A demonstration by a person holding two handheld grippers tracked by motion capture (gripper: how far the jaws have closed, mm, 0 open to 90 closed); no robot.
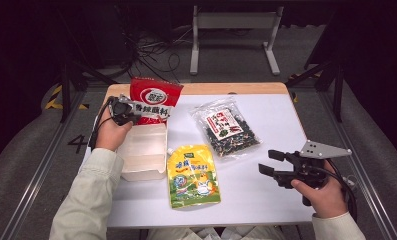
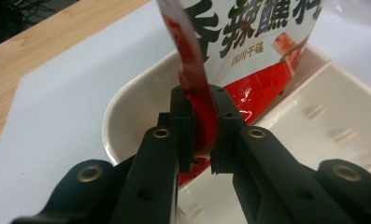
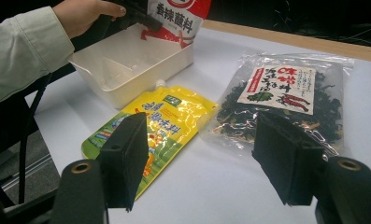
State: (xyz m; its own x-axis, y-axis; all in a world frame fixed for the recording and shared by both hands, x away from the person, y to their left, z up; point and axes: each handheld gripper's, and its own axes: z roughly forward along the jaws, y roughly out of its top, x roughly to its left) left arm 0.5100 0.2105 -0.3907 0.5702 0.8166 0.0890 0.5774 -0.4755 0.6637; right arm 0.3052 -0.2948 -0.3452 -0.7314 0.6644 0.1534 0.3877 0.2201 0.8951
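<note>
The table (image 1: 266,200) has a white top with a bare wooden strip along its far edge. Beyond it stands a grey metal frame (image 1: 234,22), and black cables (image 1: 153,52) tangle on the grey floor (image 1: 31,165). The far room lies dark.

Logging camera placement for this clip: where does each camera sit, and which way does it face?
High view: above the table's near side, facing forward and down; both forearms, left gripper, right gripper.
Left gripper view: along its fingers, shut on the red bag over the white tub.
Right gripper view: along open fingers toward yellow pouch, seaweed bag, left sleeve.
All share the red bag.
</note>
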